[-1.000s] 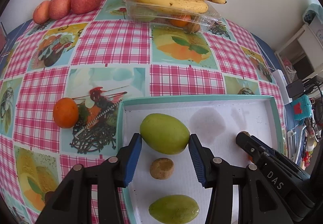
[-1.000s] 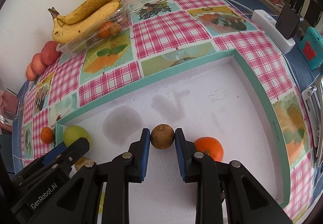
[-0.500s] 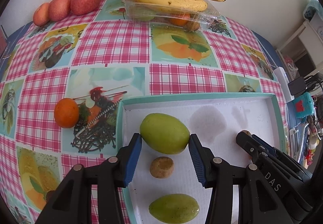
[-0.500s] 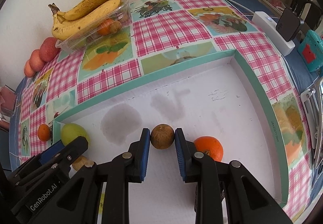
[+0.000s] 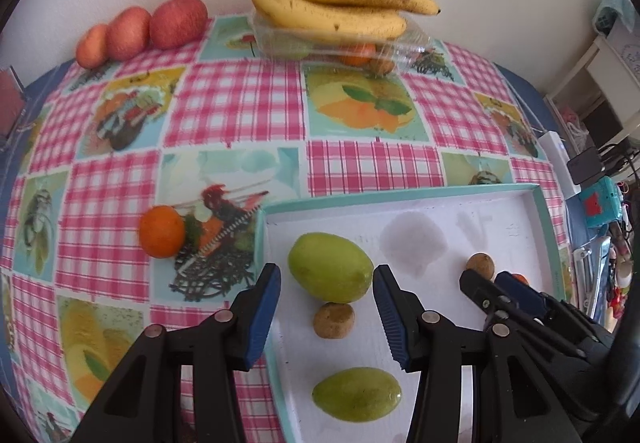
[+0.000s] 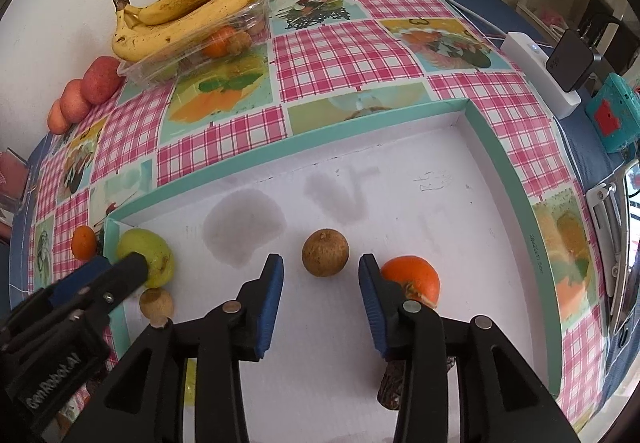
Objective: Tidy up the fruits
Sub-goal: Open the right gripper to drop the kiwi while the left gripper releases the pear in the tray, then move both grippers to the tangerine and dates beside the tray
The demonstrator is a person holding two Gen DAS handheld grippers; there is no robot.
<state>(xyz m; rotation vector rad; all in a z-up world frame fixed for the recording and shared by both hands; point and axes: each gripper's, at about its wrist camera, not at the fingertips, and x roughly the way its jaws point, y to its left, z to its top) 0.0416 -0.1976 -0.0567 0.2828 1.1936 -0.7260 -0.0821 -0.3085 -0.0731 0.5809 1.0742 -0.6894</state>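
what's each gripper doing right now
Left gripper: open, blue pads either side of the large green oval fruit, not touching.
Right gripper: open, holding nothing, small round brown fruit just ahead.

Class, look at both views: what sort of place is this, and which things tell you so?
Probably a home dining or kitchen table: a pink checked fruit-print tablecloth, bananas on a clear plastic punnet, and a charger plugged into a power strip by the wall.

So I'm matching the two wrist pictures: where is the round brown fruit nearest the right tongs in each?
Left wrist: round brown fruit at right, in the tray beyond the right tongs.
Right wrist: centre, just ahead of the open tongs.
Shared landmark: bananas by the wall.
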